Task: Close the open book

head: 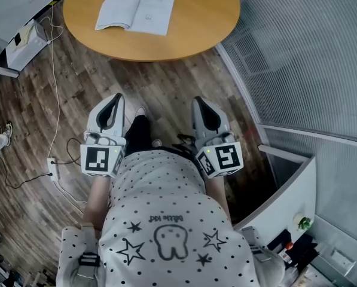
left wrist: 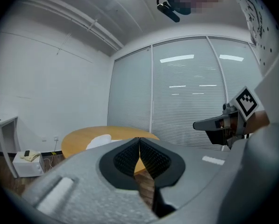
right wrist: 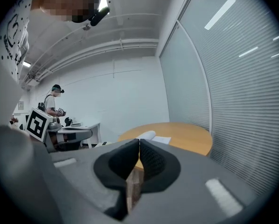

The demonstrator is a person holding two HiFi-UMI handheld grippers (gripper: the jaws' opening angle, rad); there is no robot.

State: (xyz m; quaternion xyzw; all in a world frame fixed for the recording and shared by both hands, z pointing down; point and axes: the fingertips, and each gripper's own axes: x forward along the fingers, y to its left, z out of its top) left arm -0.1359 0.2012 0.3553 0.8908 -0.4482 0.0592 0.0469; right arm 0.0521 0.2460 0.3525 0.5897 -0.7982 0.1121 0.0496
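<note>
**Approach stage: both grippers closed and empty, book not yet reached.**

We find the left gripper and the right gripper held close in front of the person, each with its jaws pressed together and nothing between them, both pointing towards the round wooden table. The book lies open on the tabletop, well apart from both grippers. Its white pages face up, the left half bows a little higher near the spine, and the right leaf lies flat. In our judgement the step in hand is the approach. It should be done by coming level with the table edge, slipping one closed tip under an outer page edge, and folding that half over the spine. The other gripper should steady the opposite half so the book does not slide.
</note>
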